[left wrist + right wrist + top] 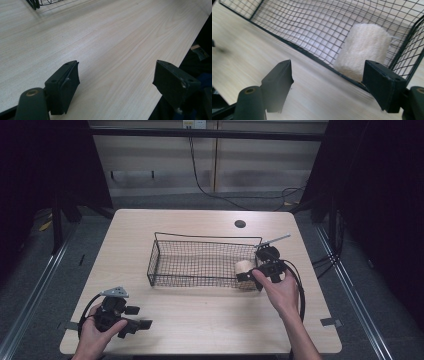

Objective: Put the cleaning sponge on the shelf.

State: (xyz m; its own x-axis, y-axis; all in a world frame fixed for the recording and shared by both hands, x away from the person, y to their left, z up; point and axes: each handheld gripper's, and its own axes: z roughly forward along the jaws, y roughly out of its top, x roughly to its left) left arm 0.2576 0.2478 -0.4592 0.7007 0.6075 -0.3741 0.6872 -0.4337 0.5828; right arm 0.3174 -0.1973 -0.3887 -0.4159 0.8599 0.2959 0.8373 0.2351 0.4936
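high view: at the lower left of the frame, the left gripper [134,319] rests low over the wooden table [200,330], held in a hand near the front edge, well apart from everything else. in the left gripper view its jaws stand wide apart over bare wood, nothing between them, and a corner of the wire basket [37,3] peeks in at the upper left.

toward the middle of the high view sits the black wire basket [200,240], long side across the table. at its right end, inside the mesh, lies a pale cream roll [243,267], pressed close to the corner.

right of centre, the right gripper [252,279] is held at the basket's right end, just beside the roll. in the right gripper view its jaws are spread open and empty outside the near wall, with the fuzzy roll [364,55] behind the mesh in the upper right, close to the right-hand jaw.
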